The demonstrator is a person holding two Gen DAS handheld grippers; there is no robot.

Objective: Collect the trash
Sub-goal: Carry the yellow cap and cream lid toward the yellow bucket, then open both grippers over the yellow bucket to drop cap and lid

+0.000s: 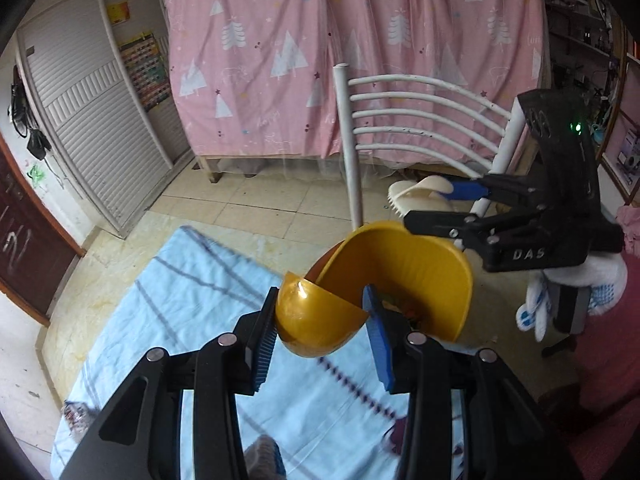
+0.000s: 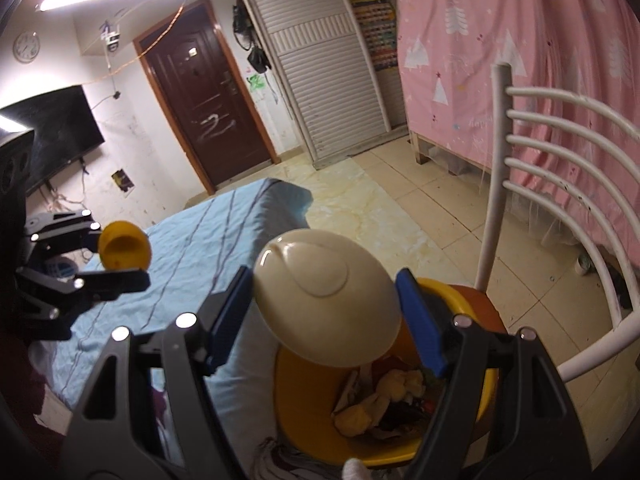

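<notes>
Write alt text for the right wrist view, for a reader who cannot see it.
The right tongs grip a cream dome-shaped brush above a yellow bin holding scraps. At the left edge the left tongs hold a small yellow dustpan over a blue striped cloth, with a white chair at right.

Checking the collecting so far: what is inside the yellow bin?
The yellow bin holds crumpled yellow and dark scraps. The cream brush covers its far part; lower layers are hidden.

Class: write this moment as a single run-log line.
left gripper: holds yellow shell | right gripper: holds cream brush | yellow bin: holds trash
</notes>
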